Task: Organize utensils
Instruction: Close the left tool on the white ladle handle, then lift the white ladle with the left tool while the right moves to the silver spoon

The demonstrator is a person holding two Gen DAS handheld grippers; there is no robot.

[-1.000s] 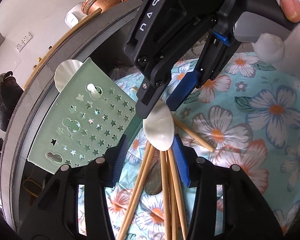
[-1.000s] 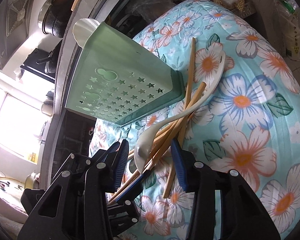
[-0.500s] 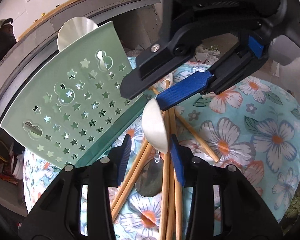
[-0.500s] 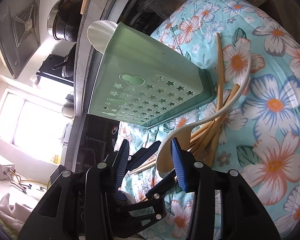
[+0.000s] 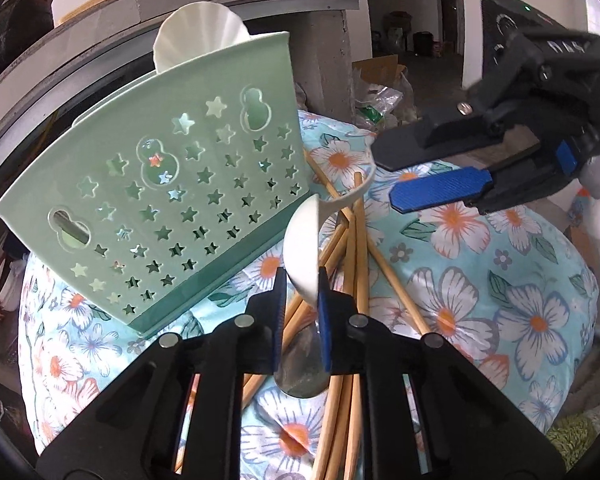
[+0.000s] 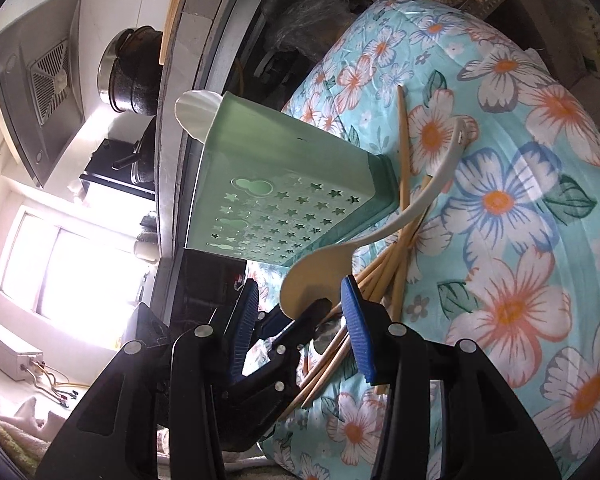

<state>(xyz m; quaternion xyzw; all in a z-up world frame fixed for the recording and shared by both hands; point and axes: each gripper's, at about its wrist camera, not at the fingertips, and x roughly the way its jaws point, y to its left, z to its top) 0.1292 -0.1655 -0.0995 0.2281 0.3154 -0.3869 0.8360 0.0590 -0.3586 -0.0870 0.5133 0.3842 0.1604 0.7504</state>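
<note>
At far left a pale green plastic utensil holder pierced with star-shaped holes [image 5: 172,208] stands tilted on a turquoise floral cloth [image 5: 520,280], a white scalloped spoon [image 5: 198,36] poking from its top. Just right of it, the left gripper [image 5: 302,292], angled steeply down, is closing its blue pads on the bowl of a cream plastic soup spoon [image 5: 306,248]. Beneath lies a heap of bamboo chopsticks [image 5: 360,248] and a metal spoon [image 5: 300,376]. At right, the right gripper [image 5: 396,178] hovers nearly level, jaws parted, gripping nothing.
</note>
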